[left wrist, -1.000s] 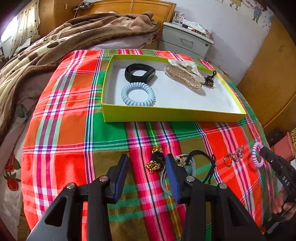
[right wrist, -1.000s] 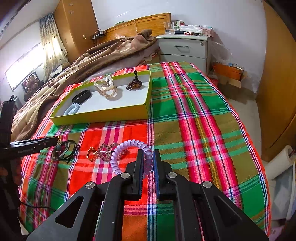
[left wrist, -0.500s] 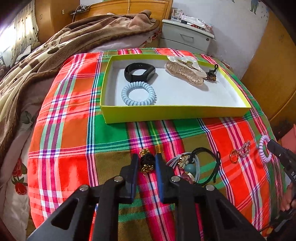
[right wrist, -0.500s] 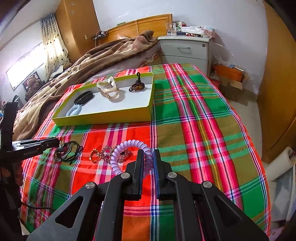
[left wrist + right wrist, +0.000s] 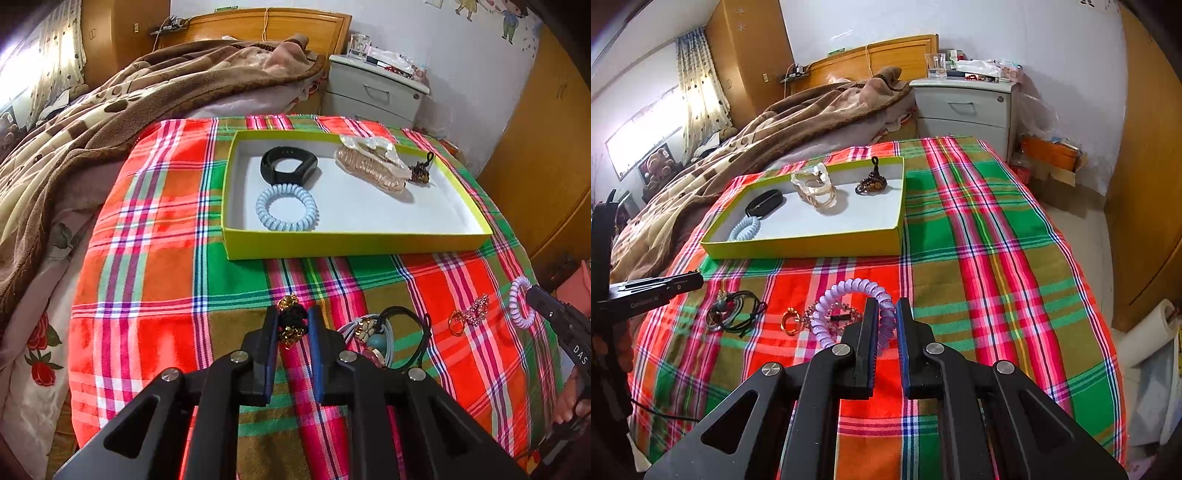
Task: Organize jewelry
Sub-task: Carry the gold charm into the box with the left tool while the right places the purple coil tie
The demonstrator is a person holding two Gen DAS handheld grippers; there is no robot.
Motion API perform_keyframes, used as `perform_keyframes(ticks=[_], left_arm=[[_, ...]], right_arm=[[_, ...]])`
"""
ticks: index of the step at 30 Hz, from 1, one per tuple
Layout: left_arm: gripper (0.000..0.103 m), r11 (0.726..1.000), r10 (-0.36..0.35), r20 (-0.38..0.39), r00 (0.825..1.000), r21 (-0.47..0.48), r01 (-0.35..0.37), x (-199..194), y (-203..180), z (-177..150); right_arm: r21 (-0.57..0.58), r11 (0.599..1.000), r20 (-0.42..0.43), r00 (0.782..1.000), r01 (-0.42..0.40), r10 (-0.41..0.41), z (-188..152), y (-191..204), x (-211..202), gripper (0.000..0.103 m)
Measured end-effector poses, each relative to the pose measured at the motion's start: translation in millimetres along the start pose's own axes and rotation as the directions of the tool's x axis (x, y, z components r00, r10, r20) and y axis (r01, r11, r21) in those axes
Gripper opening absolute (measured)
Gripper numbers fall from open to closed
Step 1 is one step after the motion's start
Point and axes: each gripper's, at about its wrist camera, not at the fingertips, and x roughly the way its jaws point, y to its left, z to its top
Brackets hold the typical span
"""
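Bright plaid cloth (image 5: 155,280) covers the foot of a bed, and a brown blanket (image 5: 92,122) is bunched up past its far left side. A yellow-green box (image 5: 354,245) with low walls sits on the far half of the cloth. The strip of cloth to the left of the box is bare, and so is the wide part to the right of it in the right wrist view.

Inside the box, a black band (image 5: 290,170) lies near the far left corner. A pale blue coil tie (image 5: 286,212) lies close to the near wall. A clear hair claw (image 5: 373,164) and a small dark beaded charm (image 5: 421,171) lie along the far wall, and the near right part of the box floor is bare white.

The left gripper (image 5: 292,325) is near the front edge of the cloth. Its jaws are closing, and a black and gold bead piece (image 5: 291,325) sits between them with the pads against it. Just to its right lies a bundle of hair ties (image 5: 384,339). A gold sparkly clip (image 5: 469,315) lies further right.

The right gripper (image 5: 886,321) is squeezed almost closed on a purple coil tie (image 5: 849,291), close to the clip. The cloth's right edge drops off to the floor.
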Motion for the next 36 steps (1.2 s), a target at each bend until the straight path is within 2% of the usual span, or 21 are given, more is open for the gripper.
perform_keyframes(ticks=[9, 17, 25, 36], left_arm=[[0.016, 1.0, -0.005, 0.048, 0.999, -0.005, 0.006, -16, 2, 15], [0.016, 0.999, -0.027, 0.093, 0.995, -0.018, 0.029, -21, 5, 46], [0.016, 0.999, -0.033, 0.077, 0.996, -0.035, 0.036, 0, 10, 71], [0.016, 0.999, -0.034, 0.017, 0.999, -0.027, 0.034, 41, 6, 84]], right_arm=[[-0.003, 1.0, 0.029, 0.999, -0.016, 0.016, 29, 3, 2, 0.01], [-0.014, 1.0, 0.039, 0.999, 0.008, -0.007, 61, 7, 23, 0.01], [-0.007, 1.0, 0.016, 1.0, 0.008, -0.008, 91, 7, 56, 0.01], [-0.022, 0.999, -0.065, 0.997, 0.042, -0.044, 102, 7, 107, 0.01]])
